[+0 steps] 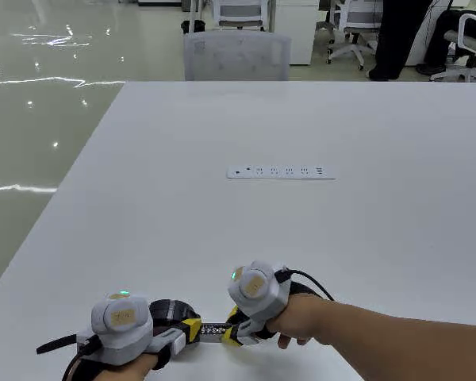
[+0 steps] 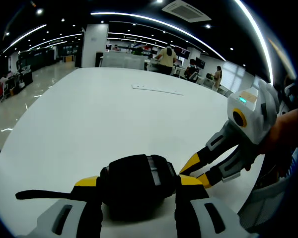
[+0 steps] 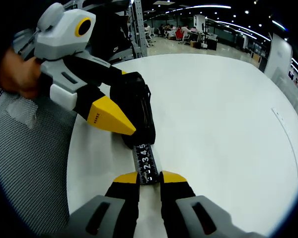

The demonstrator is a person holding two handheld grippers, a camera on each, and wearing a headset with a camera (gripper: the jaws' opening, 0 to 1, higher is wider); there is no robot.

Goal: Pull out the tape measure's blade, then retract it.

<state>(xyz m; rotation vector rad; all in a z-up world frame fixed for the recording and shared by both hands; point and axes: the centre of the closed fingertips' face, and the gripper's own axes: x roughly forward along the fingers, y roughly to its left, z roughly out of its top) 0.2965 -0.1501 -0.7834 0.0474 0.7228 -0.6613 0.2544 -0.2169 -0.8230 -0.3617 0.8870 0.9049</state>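
1. Two tools work close to the near edge of the white surface (image 1: 365, 238), toward its left corner in the head view.
2. The left tool (image 2: 138, 179) is clamped on the black tape measure (image 2: 134, 191). Its yellow-tipped jaws press the case from both sides, and the case rests on the surface.
3. The right tool (image 3: 149, 177) is pinched onto the end of the blade (image 3: 145, 161). A short numbered length is out of the case and lies flat along the surface.
4. The tools face each other tip to tip, near together, with that short span of blade between them.
5. The surface's left edge runs near the left tool, and beyond it is glossy floor (image 1: 32, 119).
6. Ahead and to the right, the surface lies broad and bare up to a power strip (image 1: 279, 171), which is well apart from the work.
7. A grey chair (image 1: 236, 55) stands at the far edge.
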